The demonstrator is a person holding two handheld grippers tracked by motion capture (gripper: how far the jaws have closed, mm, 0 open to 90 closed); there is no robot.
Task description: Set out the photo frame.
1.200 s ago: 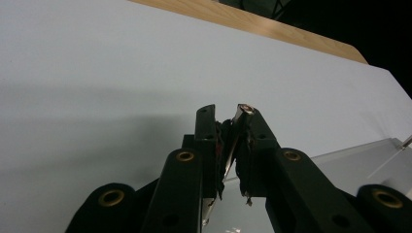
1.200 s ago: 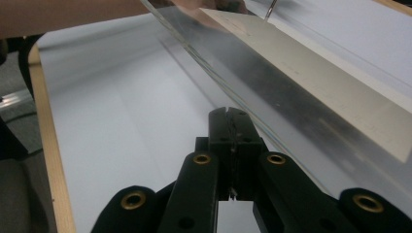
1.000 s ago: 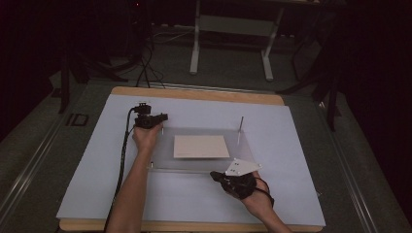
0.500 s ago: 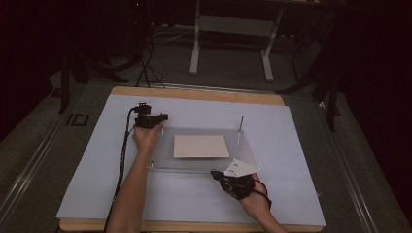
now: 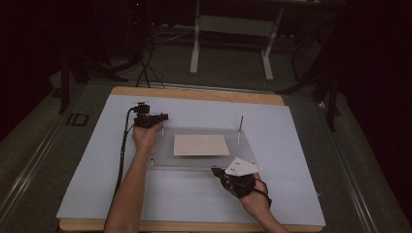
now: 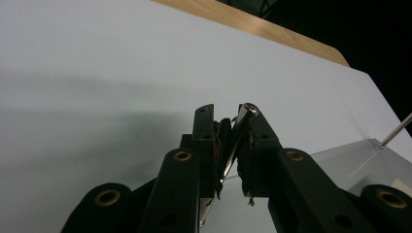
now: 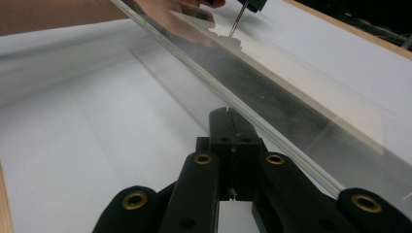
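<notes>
Tongs number two on my desk (image 5: 97, 145): left tongs (image 5: 163, 118), centre-left in the high view, clamp one metal pin (image 6: 238, 141); a second pin (image 5: 240, 127) stands upper right of one clear plate (image 5: 204, 161) bearing one card (image 5: 201, 145). Right tongs (image 7: 228, 116) sit closed, empty, below the plate's near edge.

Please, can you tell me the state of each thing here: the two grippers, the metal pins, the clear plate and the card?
left gripper: shut on a metal pin.
right gripper: shut, holds nothing.
clear plate: flat on the table.
card: flat at the plate.
far-right pin: upright in the plate.
</notes>
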